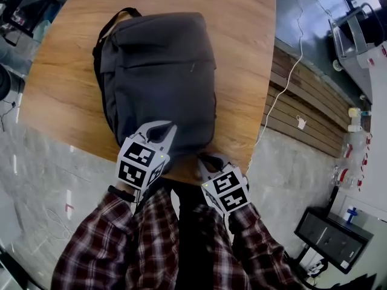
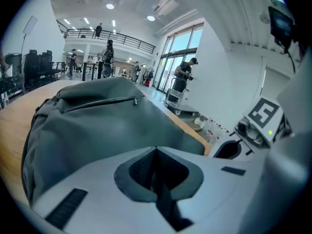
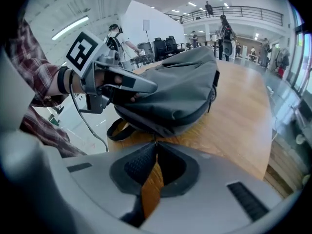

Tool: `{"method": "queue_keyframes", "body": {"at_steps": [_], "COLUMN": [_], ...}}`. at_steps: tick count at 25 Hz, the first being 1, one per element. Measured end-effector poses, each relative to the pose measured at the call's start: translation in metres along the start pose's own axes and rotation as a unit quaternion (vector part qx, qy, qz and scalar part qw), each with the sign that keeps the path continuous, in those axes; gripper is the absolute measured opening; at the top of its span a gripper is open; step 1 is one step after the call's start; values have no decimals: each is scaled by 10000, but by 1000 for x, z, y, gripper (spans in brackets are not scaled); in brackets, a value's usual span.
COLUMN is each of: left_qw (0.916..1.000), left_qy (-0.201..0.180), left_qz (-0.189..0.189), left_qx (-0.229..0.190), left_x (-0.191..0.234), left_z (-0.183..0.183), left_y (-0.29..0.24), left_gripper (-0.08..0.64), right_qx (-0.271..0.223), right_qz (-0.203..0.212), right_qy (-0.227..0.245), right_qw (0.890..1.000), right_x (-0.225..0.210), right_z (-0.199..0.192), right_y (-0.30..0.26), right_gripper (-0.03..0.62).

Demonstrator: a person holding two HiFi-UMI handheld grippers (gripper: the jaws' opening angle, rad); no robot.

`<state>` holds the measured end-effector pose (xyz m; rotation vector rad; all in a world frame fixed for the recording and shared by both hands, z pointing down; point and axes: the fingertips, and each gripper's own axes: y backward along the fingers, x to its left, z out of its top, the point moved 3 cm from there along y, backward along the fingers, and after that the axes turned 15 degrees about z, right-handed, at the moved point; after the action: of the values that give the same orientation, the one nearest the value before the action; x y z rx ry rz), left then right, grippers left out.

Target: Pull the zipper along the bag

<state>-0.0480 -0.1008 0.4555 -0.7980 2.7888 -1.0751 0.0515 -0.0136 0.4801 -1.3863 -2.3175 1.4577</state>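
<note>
A dark grey backpack (image 1: 160, 65) lies flat on the round wooden table (image 1: 242, 59). My left gripper (image 1: 168, 127) is shut, its tips resting on the bag's near end; in the left gripper view the jaws (image 2: 156, 150) meet over grey fabric (image 2: 97, 126). My right gripper (image 1: 202, 161) is at the bag's near right corner by the table edge. In the right gripper view its jaws (image 3: 156, 143) are closed on a thin zipper pull at the bag's (image 3: 180, 87) lower seam. The left gripper (image 3: 151, 87) shows there lying on the bag. A pocket zipper pull (image 2: 136, 100) sits further up.
A strap loop (image 3: 117, 128) hangs off the bag's near side and a handle (image 1: 112, 23) lies at its far end. A white cable (image 1: 284, 80) runs beside the table over a slatted wooden platform (image 1: 308, 95). Bottles (image 1: 354, 119) and a black cabinet (image 1: 332, 234) stand on the right.
</note>
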Motion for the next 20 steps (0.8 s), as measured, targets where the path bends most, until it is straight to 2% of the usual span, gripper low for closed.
{"method": "queue_keyframes", "body": {"at_steps": [8,16,18,20], "left_qw": [9991,9965,9944,9895], "left_qy": [-406,-756,-953,-1334], "left_qz": [-112,-343,-431,-537], "left_qx": [25,77,136,141], "left_x": [-7,-11,-11,-9], "left_z": [-4,-4,-6,-9], "left_y": [1,3,4,6], "left_gripper": [9,9,9,9], "right_qx": [36,-162,-175,-214], "right_qz": [-266,-552,-514,-428], "right_qy": [-182,-428,-382,-359], "right_qw": [9995,9974,9978,9982], "right_x": [-44,-83,-76,-63], "right_z": [-6,12,15,14], "right_y": [15,24,27,29], "right_gripper": [19,18,17,17]}}
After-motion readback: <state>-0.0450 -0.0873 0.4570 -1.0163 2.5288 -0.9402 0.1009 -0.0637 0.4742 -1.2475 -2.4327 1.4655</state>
